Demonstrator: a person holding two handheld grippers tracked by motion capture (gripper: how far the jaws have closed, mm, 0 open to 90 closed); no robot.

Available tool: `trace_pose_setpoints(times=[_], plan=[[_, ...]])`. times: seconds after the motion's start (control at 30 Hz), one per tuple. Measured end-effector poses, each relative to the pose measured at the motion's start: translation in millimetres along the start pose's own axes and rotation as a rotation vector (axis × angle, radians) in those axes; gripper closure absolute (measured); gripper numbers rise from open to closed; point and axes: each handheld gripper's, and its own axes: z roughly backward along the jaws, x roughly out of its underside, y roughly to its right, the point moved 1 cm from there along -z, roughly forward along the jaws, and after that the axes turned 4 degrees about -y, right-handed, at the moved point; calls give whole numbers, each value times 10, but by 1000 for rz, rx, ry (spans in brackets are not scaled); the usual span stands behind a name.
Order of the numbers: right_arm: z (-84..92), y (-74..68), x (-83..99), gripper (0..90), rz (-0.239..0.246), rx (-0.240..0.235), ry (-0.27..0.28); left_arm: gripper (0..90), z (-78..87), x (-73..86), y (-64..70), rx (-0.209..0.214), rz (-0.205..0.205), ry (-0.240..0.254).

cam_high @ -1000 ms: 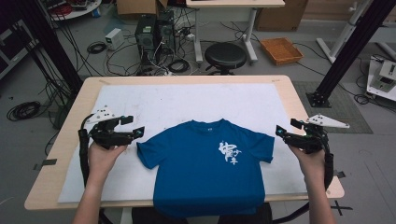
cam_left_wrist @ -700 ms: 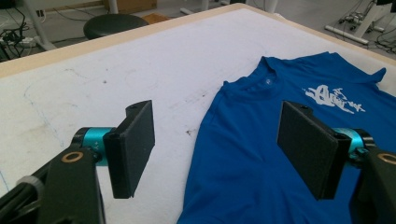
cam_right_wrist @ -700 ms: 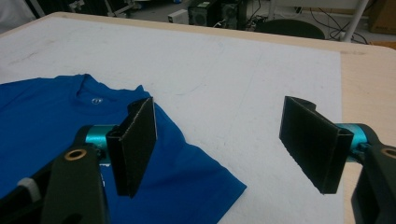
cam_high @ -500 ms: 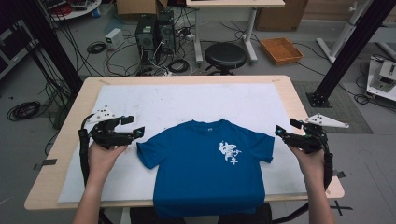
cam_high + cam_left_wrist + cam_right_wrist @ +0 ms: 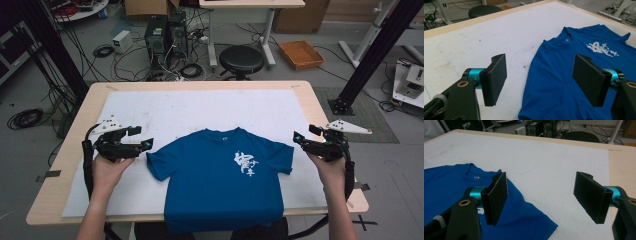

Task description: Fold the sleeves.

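A blue T-shirt (image 5: 220,175) with a white print lies flat on the white mat, its hem hanging over the near table edge. My left gripper (image 5: 142,138) hovers open just left of the shirt's left sleeve. In the left gripper view the shirt (image 5: 564,75) spreads beneath and between the wide-apart jaws of that gripper (image 5: 541,78). My right gripper (image 5: 300,138) stands open just right of the right sleeve. In the right gripper view that sleeve (image 5: 524,220) lies under the left jaw of the right gripper (image 5: 544,197), with bare mat between the jaws.
The white mat (image 5: 210,107) covers most of the wooden table (image 5: 320,107). Behind the table stand a black stool (image 5: 241,59), computer towers (image 5: 162,35) with cables, and an orange tray (image 5: 301,53) on the floor. A black frame post (image 5: 372,55) rises at the right.
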Motion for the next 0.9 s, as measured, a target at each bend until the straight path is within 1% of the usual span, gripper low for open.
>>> trace_pose_setpoints(times=[0.07,0.17,0.2,0.43,0.5,0.67,0.8,0.9], plan=[[5,-21,-21,271,5,-1,5,280,4,-2,4,5,4,2],[19,-50,-31,271,8,-6,10,280,6,-12,20,4,-3,3],[18,-50,-30,271,9,-7,9,280,5,-15,26,5,-3,6],[-3,-37,-34,270,7,-8,9,280,-20,-9,61,14,-12,-11],[-7,-43,-42,270,7,-10,10,280,-20,-2,65,13,-14,-6],[-27,-45,-50,269,9,-8,9,280,-21,7,59,10,-8,-9],[-10,-42,-47,269,6,-10,11,280,-26,-3,71,12,-10,-8],[1,-43,-47,269,7,-8,14,280,-50,-7,90,16,-19,-13]])
